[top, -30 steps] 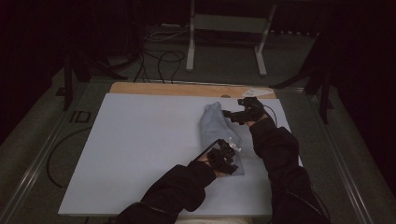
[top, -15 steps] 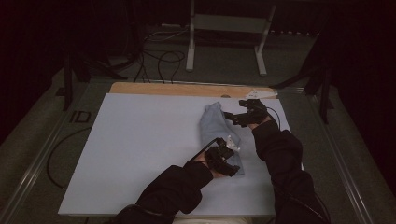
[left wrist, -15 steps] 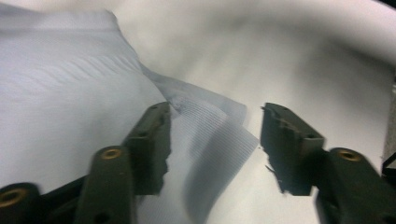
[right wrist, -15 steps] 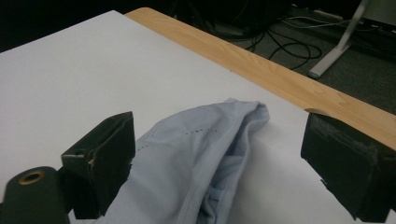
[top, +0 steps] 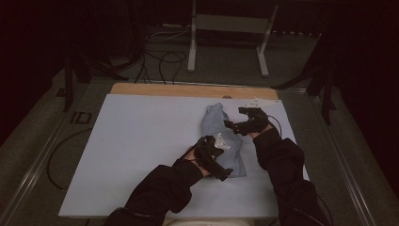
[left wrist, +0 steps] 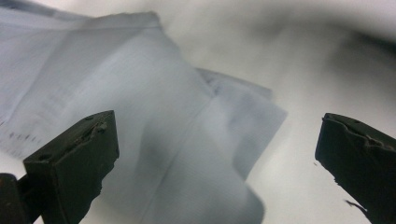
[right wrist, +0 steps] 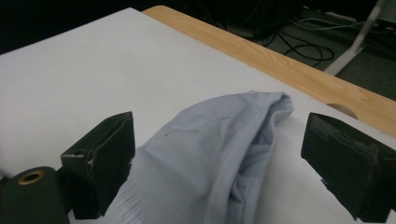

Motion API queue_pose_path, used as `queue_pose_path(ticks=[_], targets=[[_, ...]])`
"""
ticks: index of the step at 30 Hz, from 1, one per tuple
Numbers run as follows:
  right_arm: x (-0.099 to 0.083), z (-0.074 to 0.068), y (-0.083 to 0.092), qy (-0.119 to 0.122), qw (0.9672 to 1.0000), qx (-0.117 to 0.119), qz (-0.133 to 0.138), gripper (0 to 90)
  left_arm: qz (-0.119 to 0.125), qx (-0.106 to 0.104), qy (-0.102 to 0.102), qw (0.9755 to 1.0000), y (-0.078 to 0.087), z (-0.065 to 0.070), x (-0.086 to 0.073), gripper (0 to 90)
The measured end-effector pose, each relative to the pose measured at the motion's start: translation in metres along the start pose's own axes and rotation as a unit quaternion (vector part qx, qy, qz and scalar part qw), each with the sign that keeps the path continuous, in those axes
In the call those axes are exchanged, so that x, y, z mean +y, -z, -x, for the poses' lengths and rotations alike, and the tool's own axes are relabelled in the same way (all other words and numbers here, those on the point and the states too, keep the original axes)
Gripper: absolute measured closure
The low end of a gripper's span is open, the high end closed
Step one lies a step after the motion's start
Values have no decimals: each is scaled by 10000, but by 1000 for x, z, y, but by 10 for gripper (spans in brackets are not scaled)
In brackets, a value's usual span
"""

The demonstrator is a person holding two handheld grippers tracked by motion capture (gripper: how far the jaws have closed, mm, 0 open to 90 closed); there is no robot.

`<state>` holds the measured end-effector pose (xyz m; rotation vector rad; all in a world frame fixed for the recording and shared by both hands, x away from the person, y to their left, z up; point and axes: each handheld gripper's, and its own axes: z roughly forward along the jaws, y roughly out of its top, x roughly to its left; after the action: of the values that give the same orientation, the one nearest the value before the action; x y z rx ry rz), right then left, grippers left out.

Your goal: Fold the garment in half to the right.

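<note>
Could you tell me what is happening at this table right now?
A person is working a light blue cloth with a handheld gripper in each hand, on a white board that covers the table. The cloth lies bunched in a long folded heap. The left gripper is over its near end; its jaws have just been opening and now stand wide, the cloth lying below them, not pinched. The right gripper sits beside the far half with open jaws, the cloth between them but not pressed.

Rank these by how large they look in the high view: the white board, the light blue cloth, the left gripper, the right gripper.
1. white board
2. light blue cloth
3. left gripper and right gripper: they look about alike, so no ranking between them.
</note>
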<state>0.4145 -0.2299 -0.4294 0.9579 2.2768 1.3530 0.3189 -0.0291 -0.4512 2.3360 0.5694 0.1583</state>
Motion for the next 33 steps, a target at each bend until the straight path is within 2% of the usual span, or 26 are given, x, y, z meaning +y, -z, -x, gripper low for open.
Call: queue_pose_path(ticks=[2,5,13,17,28,33], targets=[[-3,-3,1,-17,10000,22,10,99,125,-20,42,9999,2,-2,-3,2],[-9,-8,2,-6,10000,74,6,100,337,-147,-30,9993,8,-5,-5,1],[-21,-15,1,-28,9997,224,4,100,557,-284,-207,9978,26,-16,-4,0],[-23,-20,4,-4,9998,217,-3,99,614,-276,-202,9975,35,-24,-9,0],[-30,-30,17,87,9995,288,88,100,622,-80,-226,9978,58,-41,-34,0],[-41,-35,26,17,9993,354,152,100,699,102,-114,9974,76,-55,-53,0]])
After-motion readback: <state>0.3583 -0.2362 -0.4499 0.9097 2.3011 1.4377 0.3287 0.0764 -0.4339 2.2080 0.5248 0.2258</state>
